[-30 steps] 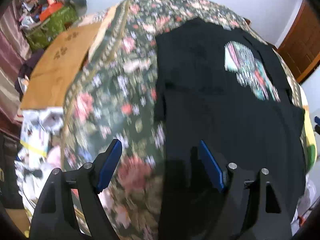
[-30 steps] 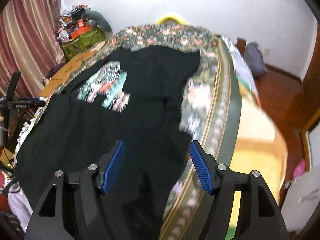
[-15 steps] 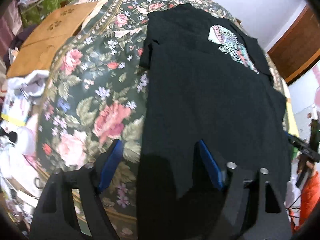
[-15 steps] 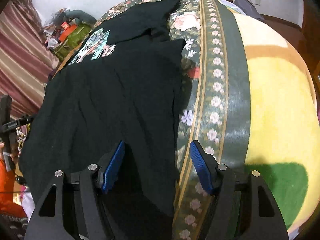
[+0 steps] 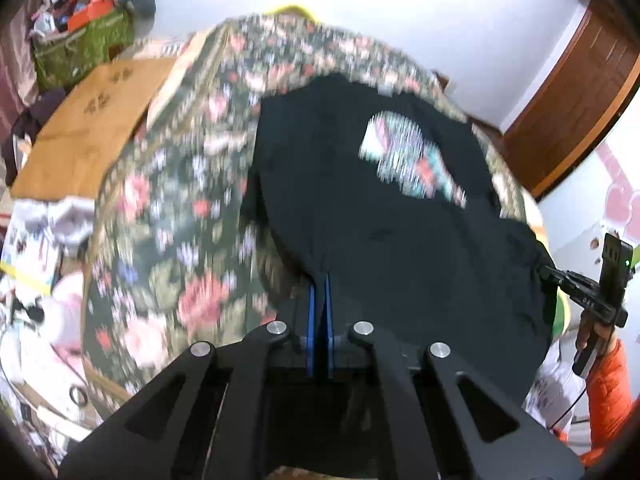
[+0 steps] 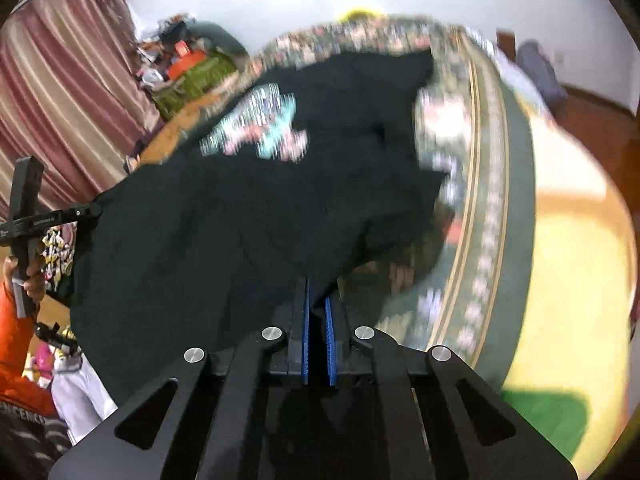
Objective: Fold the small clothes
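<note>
A black T-shirt with a pale multicoloured print lies on a floral bedspread. My left gripper is shut on the shirt's near hem at its left corner and lifts it off the bed. In the right wrist view the same shirt shows, with the print at the far left. My right gripper is shut on the hem's right corner, the cloth pulled up between the blue pads. Both views are motion-blurred.
A brown cardboard box and a green bag of clutter stand left of the bed. The bedspread's striped border and a yellow blanket lie right. The other gripper and an orange sleeve show at right and left.
Both grippers have gone from open over the hem to shut on it. The hem corners have lifted off the bed, and both cameras have tilted up toward the far wall.
</note>
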A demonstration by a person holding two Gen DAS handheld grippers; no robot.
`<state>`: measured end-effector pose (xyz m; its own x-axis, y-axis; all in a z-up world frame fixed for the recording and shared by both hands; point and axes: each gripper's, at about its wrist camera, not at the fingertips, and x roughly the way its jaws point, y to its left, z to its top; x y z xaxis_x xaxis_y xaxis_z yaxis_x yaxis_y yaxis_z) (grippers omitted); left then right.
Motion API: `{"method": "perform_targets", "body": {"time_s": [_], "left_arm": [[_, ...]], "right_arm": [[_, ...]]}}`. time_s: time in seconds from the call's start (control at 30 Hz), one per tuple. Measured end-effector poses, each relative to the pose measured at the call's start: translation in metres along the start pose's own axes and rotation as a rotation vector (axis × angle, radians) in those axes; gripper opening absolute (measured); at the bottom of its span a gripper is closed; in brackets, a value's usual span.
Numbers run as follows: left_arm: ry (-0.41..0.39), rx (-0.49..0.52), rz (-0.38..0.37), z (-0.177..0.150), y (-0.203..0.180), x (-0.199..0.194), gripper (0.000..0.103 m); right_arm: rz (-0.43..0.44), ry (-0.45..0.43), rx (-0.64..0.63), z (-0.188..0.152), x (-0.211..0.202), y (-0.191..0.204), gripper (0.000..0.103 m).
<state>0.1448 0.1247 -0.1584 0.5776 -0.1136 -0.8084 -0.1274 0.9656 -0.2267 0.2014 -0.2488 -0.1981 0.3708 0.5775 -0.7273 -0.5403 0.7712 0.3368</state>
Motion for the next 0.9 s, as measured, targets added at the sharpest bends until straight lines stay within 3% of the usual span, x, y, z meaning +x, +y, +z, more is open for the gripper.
{"method": "perform_targets", "body": {"time_s": [0.13,0.27,0.37,0.43,0.5,0.77,0.9], "left_arm": [[-0.067,0.026,0.053,0.031,-0.006,0.003,0.004],[-0.016,0.025,0.115,0.042,0.001,0.036,0.008],[0.065,-0.001,0.137,0.037,0.014,0.055,0.025],[0.094,-0.004,0.112,0.027,0.022,0.057,0.047],[0.104,0.014,0.101,0.018,0.026,0.054,0.06],[0.116,-0.008,0.124,-0.024,0.052,0.028,0.064],[0.145,-0.059,0.087,-0.044,0.062,0.027,0.064]], "right_arm": [[-0.035,-0.077,-0.006,0.029,-0.001,0.001,0.006],[-0.097,-0.047,0.019,0.042,0.021,-0.004,0.008],[-0.114,0.015,0.039,0.039,0.026,-0.011,0.023],[-0.104,0.02,0.031,0.034,0.019,-0.014,0.034],[-0.113,0.013,0.03,0.026,0.009,-0.017,0.043],[-0.126,0.091,0.041,-0.013,-0.006,-0.027,0.05],[-0.119,0.132,0.093,-0.032,-0.001,-0.035,0.05]]}}
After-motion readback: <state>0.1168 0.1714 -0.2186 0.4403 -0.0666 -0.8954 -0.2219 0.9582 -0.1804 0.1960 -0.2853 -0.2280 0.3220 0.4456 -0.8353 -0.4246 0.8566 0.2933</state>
